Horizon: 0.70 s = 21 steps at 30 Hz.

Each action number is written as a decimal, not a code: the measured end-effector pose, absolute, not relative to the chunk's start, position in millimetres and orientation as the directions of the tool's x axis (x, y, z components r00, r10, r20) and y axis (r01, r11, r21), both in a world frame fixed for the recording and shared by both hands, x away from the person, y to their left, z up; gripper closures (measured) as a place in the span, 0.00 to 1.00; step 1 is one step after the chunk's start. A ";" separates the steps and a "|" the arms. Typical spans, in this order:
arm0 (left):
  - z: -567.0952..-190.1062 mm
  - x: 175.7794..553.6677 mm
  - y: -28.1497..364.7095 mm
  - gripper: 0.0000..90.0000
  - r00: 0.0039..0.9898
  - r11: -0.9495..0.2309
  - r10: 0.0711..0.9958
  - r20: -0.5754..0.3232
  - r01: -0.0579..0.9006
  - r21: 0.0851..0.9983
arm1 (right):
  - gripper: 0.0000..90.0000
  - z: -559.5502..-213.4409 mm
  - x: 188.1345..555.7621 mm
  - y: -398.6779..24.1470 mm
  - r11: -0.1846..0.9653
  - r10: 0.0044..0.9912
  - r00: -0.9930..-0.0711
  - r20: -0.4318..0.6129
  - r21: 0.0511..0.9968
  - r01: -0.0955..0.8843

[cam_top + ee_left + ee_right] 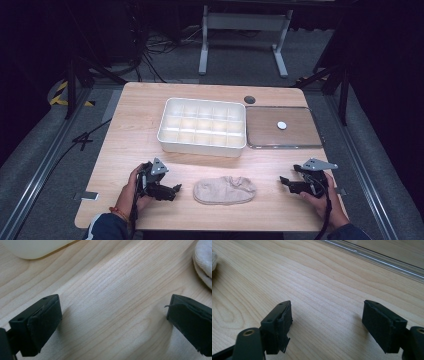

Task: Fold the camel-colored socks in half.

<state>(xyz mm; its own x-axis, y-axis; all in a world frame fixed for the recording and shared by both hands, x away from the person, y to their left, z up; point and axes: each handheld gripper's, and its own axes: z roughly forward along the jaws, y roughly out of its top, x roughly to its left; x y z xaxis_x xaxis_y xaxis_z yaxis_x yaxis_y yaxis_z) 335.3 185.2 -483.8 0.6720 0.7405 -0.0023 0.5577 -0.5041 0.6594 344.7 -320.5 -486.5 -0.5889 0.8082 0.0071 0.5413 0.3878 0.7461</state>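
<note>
A beige sock (225, 190) lies flat near the table's front edge, between my two grippers. My left gripper (175, 190) rests on the wood just left of the sock, open and holding nothing; in the left gripper view (113, 320) the sock's edge (203, 262) shows at the upper right. My right gripper (283, 182) sits to the right of the sock, a short gap away, also open and holding nothing (327, 325). A white compartment box (202, 126) stands behind the sock at mid-table.
A flat wood-coloured tray (295, 132) with a clear rim lies right of the box, a small white disc (282, 125) on it. A dark round grommet (250, 99) sits behind the tray. The box's corner (37, 250) shows in the left gripper view, the tray's rim (387, 262) in the right gripper view.
</note>
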 end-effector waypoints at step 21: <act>-483.5 314.2 204.3 0.00 0.709 -0.531 0.705 -0.008 0.534 0.658 | 0.29 -486.2 344.1 -320.2 0.376 0.817 -0.577 0.014 0.745 0.551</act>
<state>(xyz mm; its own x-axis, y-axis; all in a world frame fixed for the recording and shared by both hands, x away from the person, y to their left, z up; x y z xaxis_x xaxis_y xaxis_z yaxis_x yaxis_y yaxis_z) 314.2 204.3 -483.5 0.7093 0.7048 -0.0077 0.5345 -0.5306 0.6579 344.1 -320.2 -486.2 -0.5770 0.8166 0.0139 0.5507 0.3765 0.7450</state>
